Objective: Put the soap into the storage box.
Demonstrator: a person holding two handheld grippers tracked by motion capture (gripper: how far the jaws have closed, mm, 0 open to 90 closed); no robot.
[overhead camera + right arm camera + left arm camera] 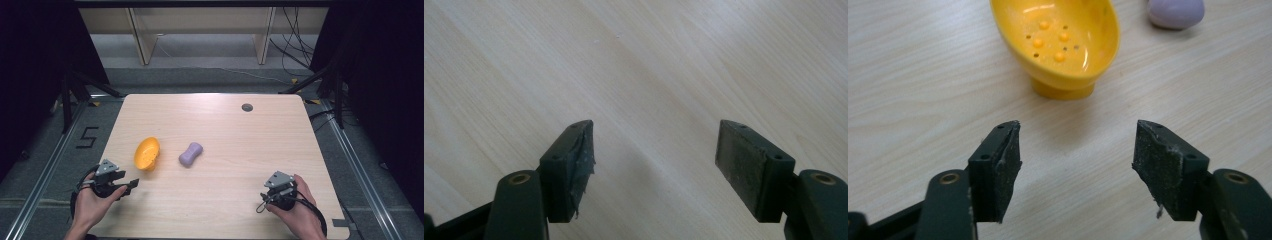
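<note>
Two grippers, both empty. Left gripper (1077,165) near tabletop's front left corner: jaws spread wide, touching nothing, aimed at yellow perforated scoop (1058,42), which lies on its side toward left edge. Risk: curved, glossy shell may skid or roll from closing pads and bump purple dumbbell-shaped toy (191,154) just beside it. Right gripper (655,167) near front right corner: jaws wide over bare wood.

Your yellow scoop-shaped dish (147,153) lies tipped on its side on the table's left half, its dotted hollow showing holes and bumps. At its three o'clock, just apart, lies the lilac, waisted, bone-like piece (191,154), flat and slanted.
</note>
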